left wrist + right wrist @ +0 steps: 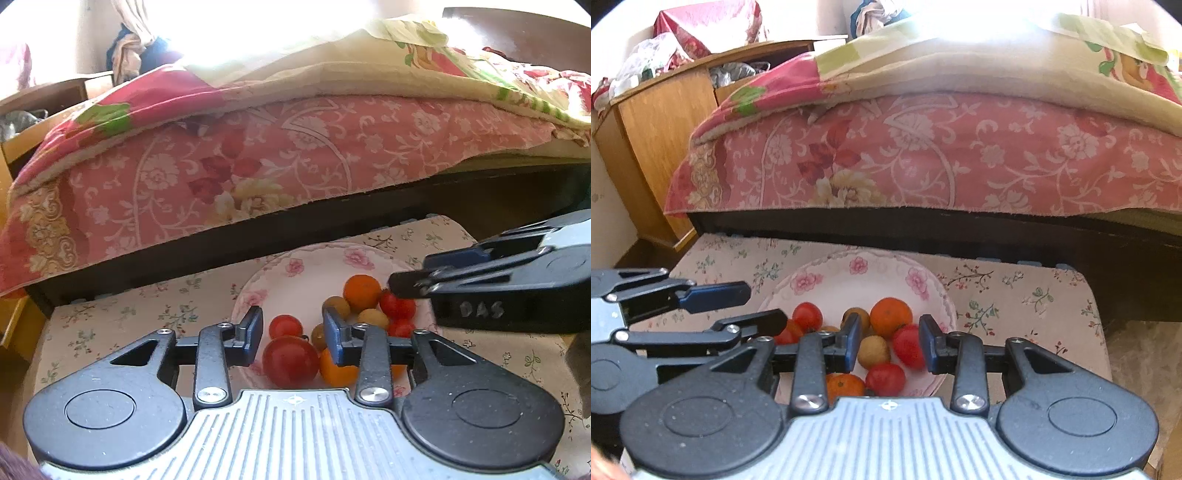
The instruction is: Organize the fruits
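Observation:
A white floral plate (317, 266) (849, 280) holds a pile of fruit: red tomatoes (290, 361) (908, 347), oranges (362, 292) (891, 316) and small tan-yellow fruits (337, 306) (873, 351). My left gripper (293, 334) is open just above the plate's near side, with a large red tomato and a smaller one (285, 326) between its fingers. My right gripper (888, 343) is open over the plate's near right side, with a tan fruit and a red tomato in its gap. Each gripper also shows in the other's view, the right (417, 275) and the left (757, 306).
The plate sits on a small table with a floral cloth (122, 314) (1015, 295). A bed with a pink floral cover (258, 166) (923, 155) rises right behind it. A wooden cabinet (661, 140) stands at the left.

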Action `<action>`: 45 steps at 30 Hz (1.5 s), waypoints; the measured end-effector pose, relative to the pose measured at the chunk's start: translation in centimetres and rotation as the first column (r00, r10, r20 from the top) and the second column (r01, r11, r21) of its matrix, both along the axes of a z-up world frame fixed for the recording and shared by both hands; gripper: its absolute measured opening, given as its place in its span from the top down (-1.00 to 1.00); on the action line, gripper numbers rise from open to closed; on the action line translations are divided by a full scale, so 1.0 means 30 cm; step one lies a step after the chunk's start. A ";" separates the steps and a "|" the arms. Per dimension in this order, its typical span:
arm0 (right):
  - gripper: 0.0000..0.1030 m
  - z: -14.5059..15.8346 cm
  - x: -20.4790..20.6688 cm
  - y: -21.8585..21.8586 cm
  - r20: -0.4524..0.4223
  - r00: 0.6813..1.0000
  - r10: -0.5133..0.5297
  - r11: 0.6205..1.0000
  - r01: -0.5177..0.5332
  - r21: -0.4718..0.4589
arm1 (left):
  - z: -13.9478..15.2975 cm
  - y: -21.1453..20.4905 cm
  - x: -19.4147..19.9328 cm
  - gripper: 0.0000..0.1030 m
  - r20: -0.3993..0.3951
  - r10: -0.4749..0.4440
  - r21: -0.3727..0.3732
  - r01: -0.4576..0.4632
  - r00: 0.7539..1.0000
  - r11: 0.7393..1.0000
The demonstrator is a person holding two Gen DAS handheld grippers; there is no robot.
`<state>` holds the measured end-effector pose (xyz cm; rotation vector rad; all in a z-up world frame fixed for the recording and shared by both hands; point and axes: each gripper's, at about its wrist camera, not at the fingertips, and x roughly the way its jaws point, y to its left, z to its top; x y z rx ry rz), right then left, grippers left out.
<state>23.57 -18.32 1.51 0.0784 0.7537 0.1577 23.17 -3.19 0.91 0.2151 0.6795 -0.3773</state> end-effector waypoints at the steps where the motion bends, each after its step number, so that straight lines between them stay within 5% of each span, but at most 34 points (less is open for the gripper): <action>1: 0.27 0.006 -0.005 -0.004 0.005 1.000 -0.008 1.000 0.008 0.002 | 0.003 0.005 -0.004 0.06 0.001 0.004 -0.001 -0.004 1.000 1.000; 12: 0.27 0.027 -0.115 0.002 -0.018 0.999 -0.042 0.999 0.041 -0.036 | 0.030 0.031 -0.104 -0.37 0.015 0.021 -0.006 -0.021 1.000 1.000; 23: 0.26 0.017 -0.229 -0.016 -0.046 0.996 -0.072 0.997 0.071 -0.030 | 0.022 0.031 -0.187 -0.46 0.004 0.025 -0.001 -0.025 1.000 1.000; 45: 0.16 -0.007 -0.233 0.002 -0.067 0.996 -0.057 0.998 0.054 -0.045 | -0.007 0.017 -0.221 -0.68 -0.001 0.038 0.034 -0.038 0.999 0.999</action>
